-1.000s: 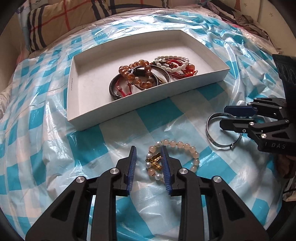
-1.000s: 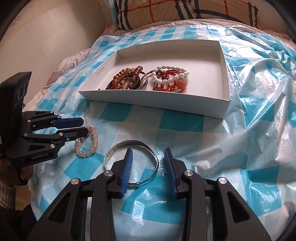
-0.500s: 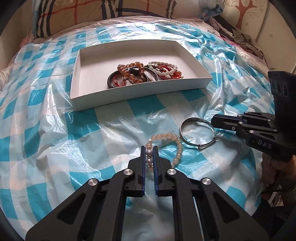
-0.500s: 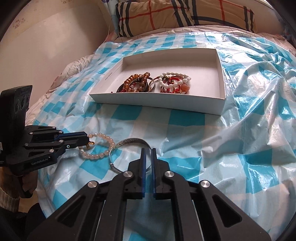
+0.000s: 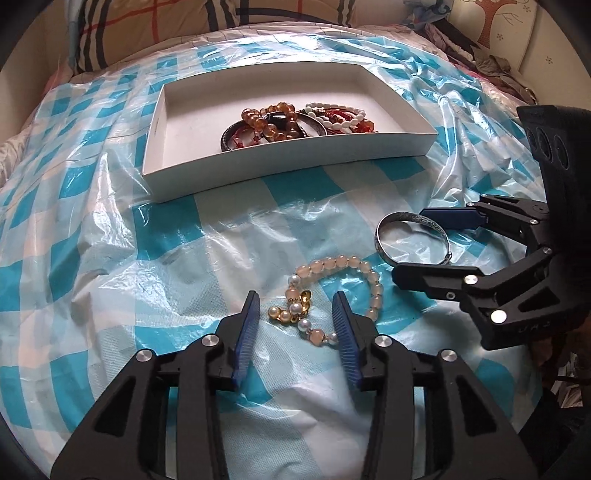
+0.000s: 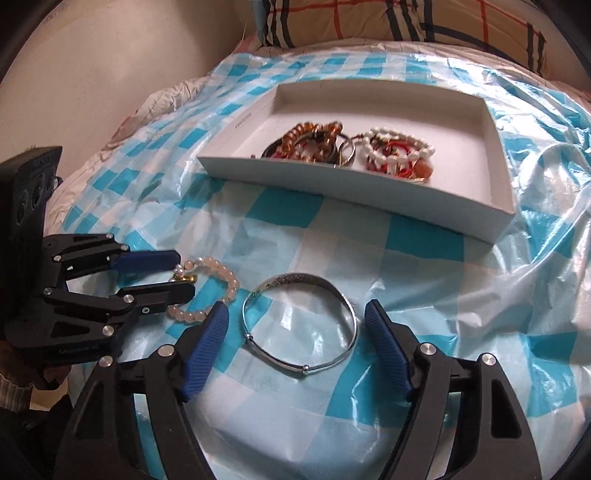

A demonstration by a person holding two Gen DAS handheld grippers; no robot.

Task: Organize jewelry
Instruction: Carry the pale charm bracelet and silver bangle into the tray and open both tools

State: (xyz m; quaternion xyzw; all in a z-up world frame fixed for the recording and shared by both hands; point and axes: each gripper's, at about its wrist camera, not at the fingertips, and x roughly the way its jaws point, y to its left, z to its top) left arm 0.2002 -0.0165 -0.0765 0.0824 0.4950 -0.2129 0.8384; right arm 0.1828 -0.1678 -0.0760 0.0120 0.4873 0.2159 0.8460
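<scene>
A pink bead bracelet (image 5: 343, 264) with pearls and a gold charm lies on the checked plastic sheet. Its charm end sits between the jaws of my left gripper (image 5: 295, 295), which are opening, and the pads do not touch it. A silver bangle (image 6: 295, 278) lies flat between the jaws of my right gripper (image 6: 295, 306), also opening and clear of it. Each wrist view shows the other gripper: the right gripper (image 5: 408, 243) around the bangle (image 5: 402, 215), the left gripper (image 6: 184, 274) at the bracelet (image 6: 229, 277). Behind them stands a white tray (image 5: 288, 162) holding several bracelets (image 5: 269, 118).
The blue-and-white plastic sheet (image 5: 110, 258) is crinkled and covers a soft bed. A plaid pillow (image 5: 147, 26) lies behind the tray (image 6: 351, 192). A wall (image 6: 110, 55) rises at the left. Crumpled clothes (image 5: 491, 55) lie at the back right.
Both grippers stood open, shut half a second ago on the bracelet's charm end and over the bangle's rim, and now stand open again. Both pieces lie on the sheet, slightly shifted.
</scene>
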